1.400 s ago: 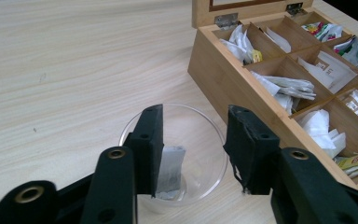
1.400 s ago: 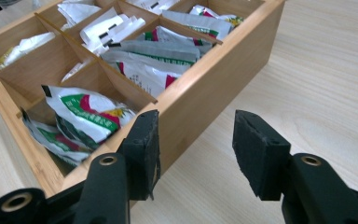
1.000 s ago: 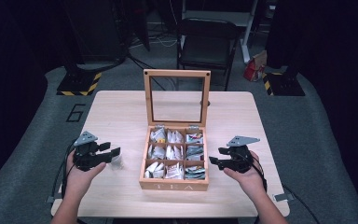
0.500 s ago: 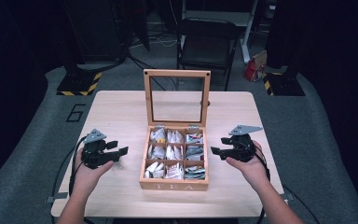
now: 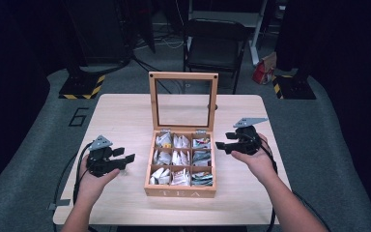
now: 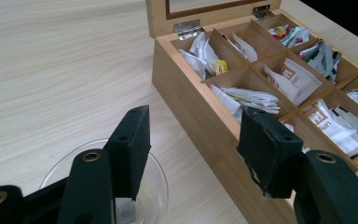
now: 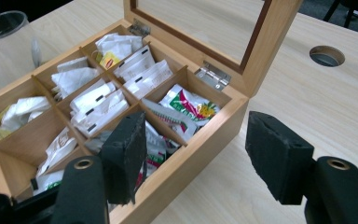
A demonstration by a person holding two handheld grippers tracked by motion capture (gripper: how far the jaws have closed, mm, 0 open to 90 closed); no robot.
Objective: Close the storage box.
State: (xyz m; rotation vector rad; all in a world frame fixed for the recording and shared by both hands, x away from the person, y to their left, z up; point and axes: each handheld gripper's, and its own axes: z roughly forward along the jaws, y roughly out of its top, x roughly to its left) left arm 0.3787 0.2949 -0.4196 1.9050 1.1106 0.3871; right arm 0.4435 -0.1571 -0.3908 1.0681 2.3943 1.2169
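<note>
Your left claw [image 5: 125, 159] hangs spread and empty over the worktop [image 5: 125, 121], just left of the tea box [image 5: 181, 191]. The sachets [image 5: 178, 157] in its compartments look light, thin and crushable; pinch one by an upstanding edge. Your right claw [image 5: 222, 145] is spread too, empty, beside the box's right wall. The left gripper view shows a glass [image 6: 156, 186] under that claw.

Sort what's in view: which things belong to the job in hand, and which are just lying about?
Belongs to the job:
- wooden tea box, lid up
- tea bags in its compartments
- clear glass cup beside the box
- left hand-held gripper, right hand-held gripper, both open

Just lying about:
- black chair
- red bag on the floor
</note>
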